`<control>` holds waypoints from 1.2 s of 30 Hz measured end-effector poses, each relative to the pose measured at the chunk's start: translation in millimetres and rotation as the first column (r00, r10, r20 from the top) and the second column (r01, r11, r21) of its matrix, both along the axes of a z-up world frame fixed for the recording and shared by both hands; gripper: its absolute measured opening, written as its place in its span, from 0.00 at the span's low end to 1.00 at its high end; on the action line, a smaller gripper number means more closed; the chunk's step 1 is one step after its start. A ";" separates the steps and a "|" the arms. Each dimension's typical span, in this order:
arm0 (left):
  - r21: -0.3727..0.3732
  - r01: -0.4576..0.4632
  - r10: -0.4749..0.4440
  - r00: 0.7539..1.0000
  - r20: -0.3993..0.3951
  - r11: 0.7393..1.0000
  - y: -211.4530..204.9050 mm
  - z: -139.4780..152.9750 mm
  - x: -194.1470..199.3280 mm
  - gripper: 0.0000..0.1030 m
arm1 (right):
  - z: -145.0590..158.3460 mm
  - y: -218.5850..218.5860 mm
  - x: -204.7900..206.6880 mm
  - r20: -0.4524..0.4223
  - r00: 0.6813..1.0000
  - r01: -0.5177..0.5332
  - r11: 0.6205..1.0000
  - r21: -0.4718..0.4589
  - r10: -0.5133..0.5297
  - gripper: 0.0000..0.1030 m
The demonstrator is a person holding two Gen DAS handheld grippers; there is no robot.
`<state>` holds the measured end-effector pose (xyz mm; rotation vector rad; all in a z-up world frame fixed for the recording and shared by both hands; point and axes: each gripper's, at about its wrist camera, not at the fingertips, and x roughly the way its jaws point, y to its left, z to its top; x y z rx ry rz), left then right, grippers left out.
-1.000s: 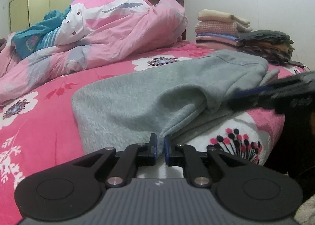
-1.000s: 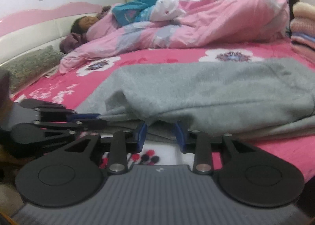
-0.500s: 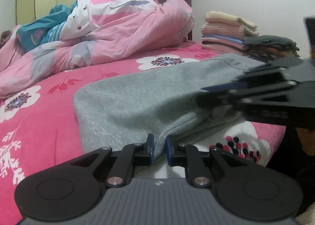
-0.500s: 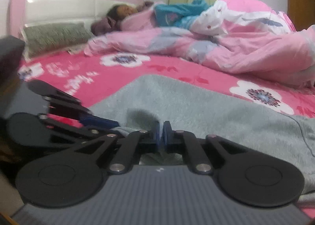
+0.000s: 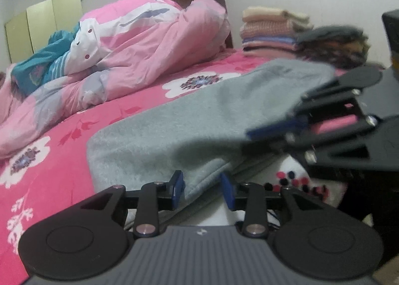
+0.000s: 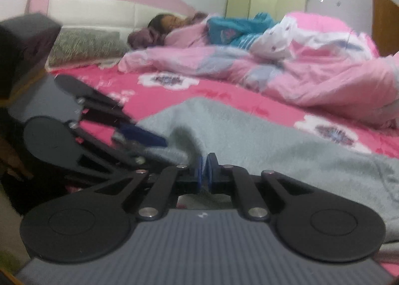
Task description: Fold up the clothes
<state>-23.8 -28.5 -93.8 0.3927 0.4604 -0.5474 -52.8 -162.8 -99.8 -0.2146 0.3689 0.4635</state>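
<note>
My right gripper pinches the grey garment at the bed's near edge; my left gripper has just been opening, jaws apart around its hem.

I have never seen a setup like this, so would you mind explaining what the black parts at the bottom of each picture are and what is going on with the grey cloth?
No robot here: a person holds a two-finger claw in each hand, each with a camera looking along its fingers, so each picture shows its own claw at the bottom. In the left wrist view, the left claw straddles the edge of a grey garment on a pink floral bed; its jaws have just been opening and no longer pinch the cloth. The right claw, in its own view, is shut on a fold of that garment. Each claw also appears in the other's picture. Farther back lie a pink duvet and a stack of folded clothes. Someone is lying under the duvet.
</note>
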 end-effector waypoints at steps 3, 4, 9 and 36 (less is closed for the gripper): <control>0.011 -0.013 0.012 1.000 0.018 1.000 -7.4 0.2 2.9 0.19 | 0.9 -9.2 -4.9 -0.047 0.999 0.004 0.999 0.049 -0.002 0.06; 0.003 -0.014 0.014 1.000 0.023 1.000 -7.7 2.0 3.1 0.14 | 4.1 -14.4 -7.9 -0.059 0.998 0.010 0.997 0.081 -0.005 0.08; -0.030 -0.014 0.015 0.999 0.030 0.999 -3.0 8.9 4.9 0.11 | 21.2 -57.8 -20.6 -0.100 0.992 0.105 0.936 0.337 -0.076 0.18; -0.092 -0.016 0.020 0.999 0.039 0.996 5.4 11.7 -3.1 0.08 | -26.0 -65.9 46.6 -0.403 0.911 0.347 0.692 0.634 -0.087 0.16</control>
